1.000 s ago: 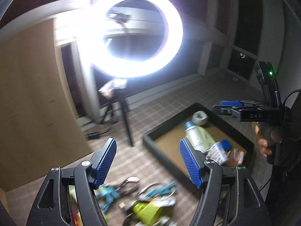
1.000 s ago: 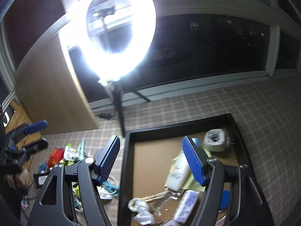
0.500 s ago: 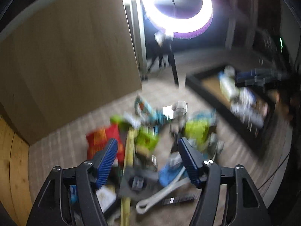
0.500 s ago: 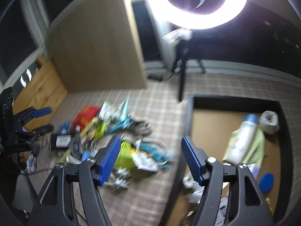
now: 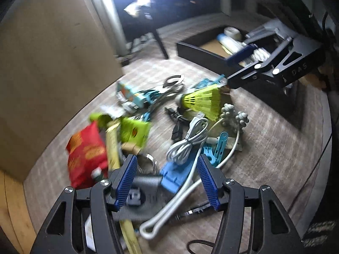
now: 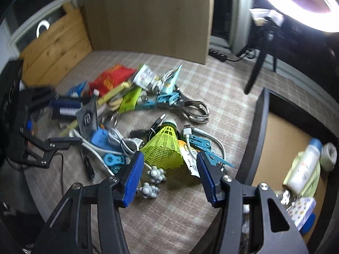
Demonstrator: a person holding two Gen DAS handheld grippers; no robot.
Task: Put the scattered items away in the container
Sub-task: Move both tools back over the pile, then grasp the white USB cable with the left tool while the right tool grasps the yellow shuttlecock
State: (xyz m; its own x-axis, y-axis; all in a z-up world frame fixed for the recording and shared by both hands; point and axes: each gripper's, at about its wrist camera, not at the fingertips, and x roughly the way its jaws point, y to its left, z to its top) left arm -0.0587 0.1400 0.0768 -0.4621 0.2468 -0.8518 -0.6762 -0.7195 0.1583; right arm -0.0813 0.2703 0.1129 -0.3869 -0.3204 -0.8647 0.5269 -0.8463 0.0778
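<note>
Scattered items lie in a heap on the checked carpet. In the left wrist view my left gripper (image 5: 167, 182) hangs open over a blue plastic piece (image 5: 173, 175) and a coiled white cable (image 5: 188, 141); its pads touch neither. A yellow-green shuttlecock (image 6: 165, 146) lies with its skirt between the tips of my right gripper (image 6: 169, 177). That gripper's jaws are closing, and the pads stand clear of the skirt. The black tray (image 6: 257, 131) at the right holds a white bottle (image 6: 305, 165) and a tape roll (image 6: 328, 153). From the left wrist my right gripper (image 5: 233, 67) shows just above the shuttlecock (image 5: 203, 101).
A red snack bag (image 5: 84, 154), a green packet (image 5: 133, 133), metal tongs (image 6: 195, 110), blue clips (image 6: 199, 142) and grey knobbly balls (image 6: 154, 175) lie in the heap. A cardboard panel (image 6: 148, 17) stands behind. A ring light's tripod (image 6: 258, 63) stands on the carpet by the tray.
Both grippers have swung away from the tray and dropped to the heap. The views have tipped from the ring light down to the floor. The right jaws have narrowed.
</note>
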